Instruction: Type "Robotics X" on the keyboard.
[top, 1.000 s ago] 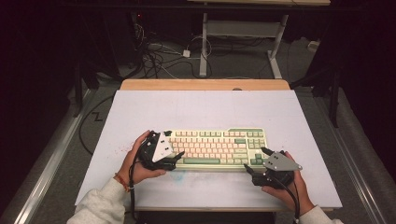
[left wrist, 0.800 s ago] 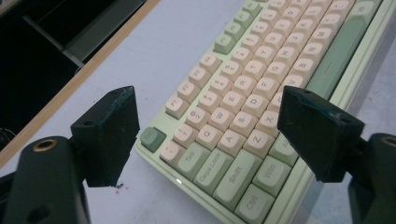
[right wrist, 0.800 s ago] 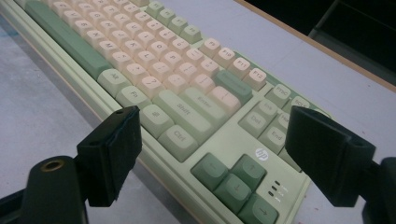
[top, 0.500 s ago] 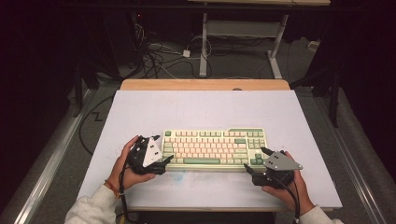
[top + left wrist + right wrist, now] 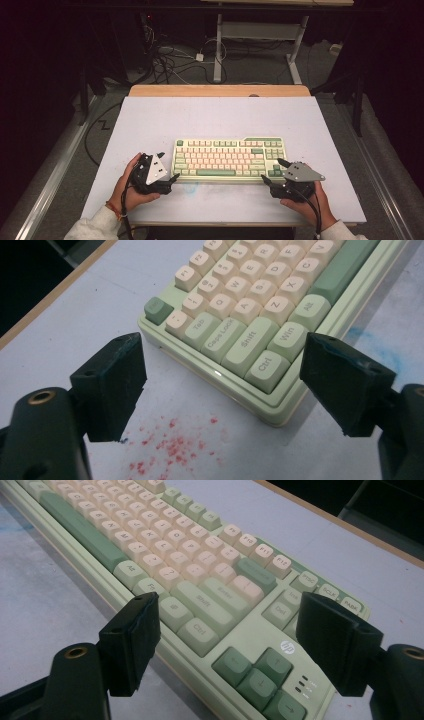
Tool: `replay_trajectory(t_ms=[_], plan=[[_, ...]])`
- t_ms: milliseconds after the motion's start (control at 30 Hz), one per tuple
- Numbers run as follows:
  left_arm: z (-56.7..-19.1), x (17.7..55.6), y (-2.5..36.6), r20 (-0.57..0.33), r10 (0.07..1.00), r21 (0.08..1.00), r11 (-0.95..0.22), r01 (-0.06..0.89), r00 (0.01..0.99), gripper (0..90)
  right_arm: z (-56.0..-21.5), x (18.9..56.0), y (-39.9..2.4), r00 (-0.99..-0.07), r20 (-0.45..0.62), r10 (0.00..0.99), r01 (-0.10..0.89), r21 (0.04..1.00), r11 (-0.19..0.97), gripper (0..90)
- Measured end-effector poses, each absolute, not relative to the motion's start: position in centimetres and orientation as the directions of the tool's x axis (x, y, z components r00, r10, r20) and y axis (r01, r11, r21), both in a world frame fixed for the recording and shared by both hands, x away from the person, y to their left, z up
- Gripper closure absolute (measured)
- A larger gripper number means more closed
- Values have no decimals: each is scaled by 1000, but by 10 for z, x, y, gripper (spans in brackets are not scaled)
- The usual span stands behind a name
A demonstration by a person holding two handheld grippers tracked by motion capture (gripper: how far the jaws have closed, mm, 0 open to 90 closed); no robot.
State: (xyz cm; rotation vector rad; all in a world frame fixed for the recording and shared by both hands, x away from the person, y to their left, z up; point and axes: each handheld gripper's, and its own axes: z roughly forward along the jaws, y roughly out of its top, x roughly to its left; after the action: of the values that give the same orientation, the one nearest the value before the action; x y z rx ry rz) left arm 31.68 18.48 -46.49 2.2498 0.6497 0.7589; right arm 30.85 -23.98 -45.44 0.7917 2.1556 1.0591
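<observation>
Left gripper, jaws wide and empty, has withdrawn lower left off the keyboard; right gripper, open, has narrowed slightly, probably preparing a corner grip.

Looks to me like lab or recording workspace, not home. I see bench with pale lavender sheet over wooden top, wood edge showing at far side. Beyond it, dark surroundings, bare grey floor, loose tangle of cables with white power adapter. White metal frame of second desk behind. Metal rail along left. Red and blue marks stain sheet.
</observation>
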Motion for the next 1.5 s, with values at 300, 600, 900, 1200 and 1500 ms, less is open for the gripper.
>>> replay_trajectory(t_ms=[300, 600, 900, 1200, 1500], plan=[[-472, 312, 193, 326, 636, 703, -658, 270, 700, 175, -447, 311, -242, -696, -228, 681, 237, 822, 518, 492], [-476, 307, 196, 312, 637, 697, -657, 285, 704, 175, -431, 323, -234, -731, -208, 650, 233, 819, 524, 781], [-476, 306, 195, 296, 649, 707, -642, 296, 701, 176, -423, 339, -222, -757, -188, 625, 250, 801, 544, 900], [-476, 306, 195, 295, 649, 710, -640, 293, 702, 176, -415, 364, -197, -777, -197, 598, 243, 783, 573, 900], [-476, 307, 195, 291, 645, 708, -642, 295, 707, 176, -428, 382, -170, -801, -202, 564, 256, 736, 627, 900]])
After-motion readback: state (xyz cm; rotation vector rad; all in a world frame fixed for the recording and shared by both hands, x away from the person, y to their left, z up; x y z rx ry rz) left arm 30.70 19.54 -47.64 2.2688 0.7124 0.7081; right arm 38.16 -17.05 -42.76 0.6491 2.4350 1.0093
